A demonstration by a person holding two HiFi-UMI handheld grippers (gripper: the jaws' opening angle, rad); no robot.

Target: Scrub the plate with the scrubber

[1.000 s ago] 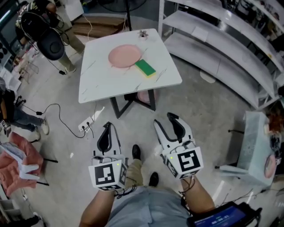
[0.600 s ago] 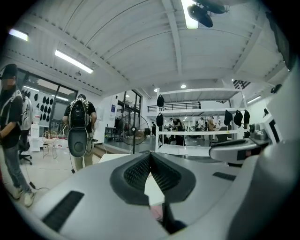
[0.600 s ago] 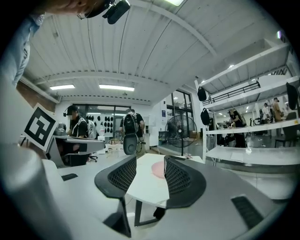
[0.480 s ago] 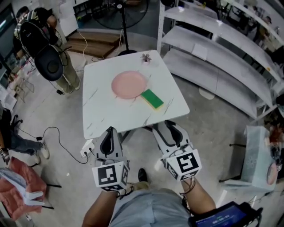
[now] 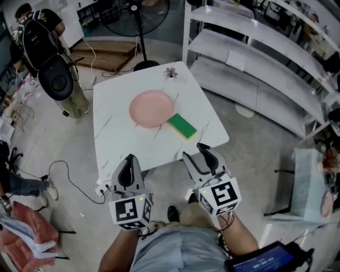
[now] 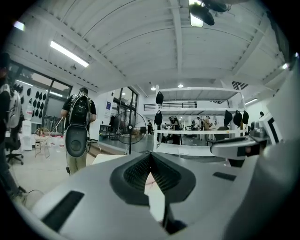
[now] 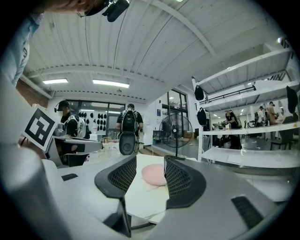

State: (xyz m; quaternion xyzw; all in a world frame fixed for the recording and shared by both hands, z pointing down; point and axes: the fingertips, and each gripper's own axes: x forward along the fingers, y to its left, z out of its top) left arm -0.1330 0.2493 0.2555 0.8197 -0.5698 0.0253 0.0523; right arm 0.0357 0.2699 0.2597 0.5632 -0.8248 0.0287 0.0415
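A pink plate (image 5: 151, 108) lies on the white marble-look table (image 5: 122, 138), and it shows between the right jaws in the right gripper view as the plate (image 7: 153, 174). A green and yellow scrubber (image 5: 182, 126) rests just right of the plate, touching its rim. My left gripper (image 5: 128, 163) hovers at the table's near edge with its jaws shut and nothing in them. My right gripper (image 5: 204, 153) is beside it, near the table's front right corner, jaws open and empty. Both point level toward the table.
A person with a black backpack (image 5: 56, 74) stands left of the table. A floor fan (image 5: 142, 10) is behind it, white shelving (image 5: 255, 69) to the right. Cables and a power strip (image 5: 101, 187) lie on the floor at the left. A small dark object (image 5: 171, 72) sits at the table's far edge.
Both grippers have moved forward from over the open floor up to the table's near edge. The jaws have kept their state.
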